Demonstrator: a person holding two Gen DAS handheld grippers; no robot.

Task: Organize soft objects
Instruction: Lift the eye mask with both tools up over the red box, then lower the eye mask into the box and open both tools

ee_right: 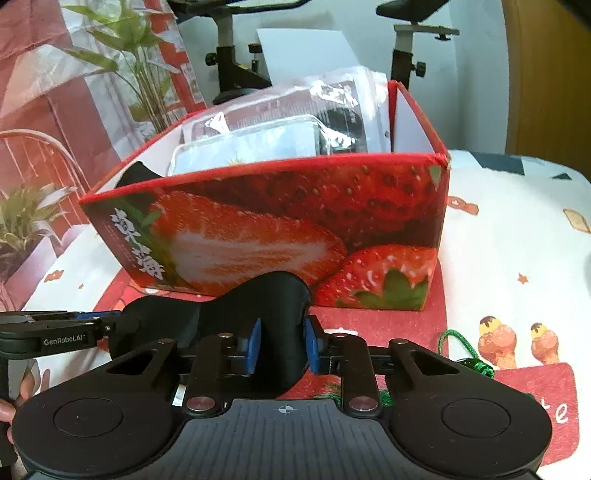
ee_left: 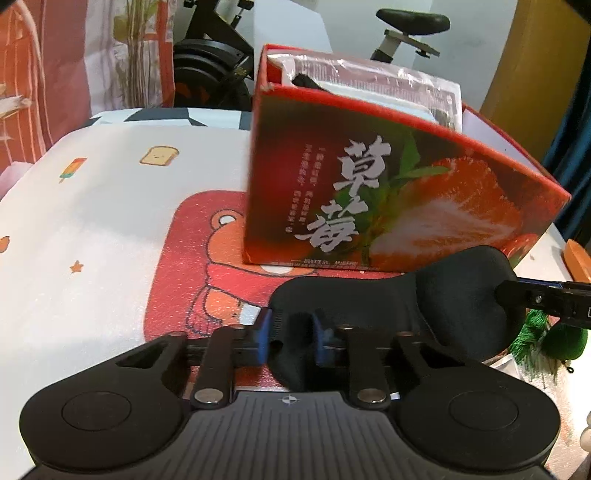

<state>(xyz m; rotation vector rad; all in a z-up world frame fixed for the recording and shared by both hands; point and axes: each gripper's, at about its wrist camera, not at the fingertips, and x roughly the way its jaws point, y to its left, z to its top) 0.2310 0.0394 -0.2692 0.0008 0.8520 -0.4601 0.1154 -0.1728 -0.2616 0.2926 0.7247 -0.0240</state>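
The left gripper (ee_left: 291, 338) has its two blue-padded fingers (ee_left: 264, 336) closed almost together, pinching one end of a black padded eye mask (ee_left: 369, 306). The right gripper (ee_right: 282, 345) is closed the same way, its blue pads (ee_right: 255, 345) squeezing the other rounded end of the same eye mask (ee_right: 266, 314). Both grippers point downward at a slant, and the mask stretches between them, its near end pinched into a fold inside each pair of fingers. In the left wrist view the right gripper's dark fingers (ee_left: 532, 297) reach in from the right edge to the mask's far lobe; in the right wrist view the left gripper (ee_right: 110, 326) reaches in from the left edge. Just beyond the mask, straight ahead of both grippers, stands an open red cardboard box (ee_right: 280, 229) printed with large strawberries and white Chinese characters. Inside the box, clear plastic packets (ee_right: 295, 122) stand upright, and a small dark piece shows at one inner corner. The box sits on a white cloth (ee_left: 92, 229) with cartoon prints, including a red panel showing a bear. To the right of the right gripper, near it on the cloth, lies a green cord with a tassel (ee_right: 476, 365). Well behind the box are an exercise bike (ee_left: 402, 33) and a red patterned curtain (ee_left: 33, 85). A hand (ee_right: 26, 387) shows at the left edge of the right wrist view.
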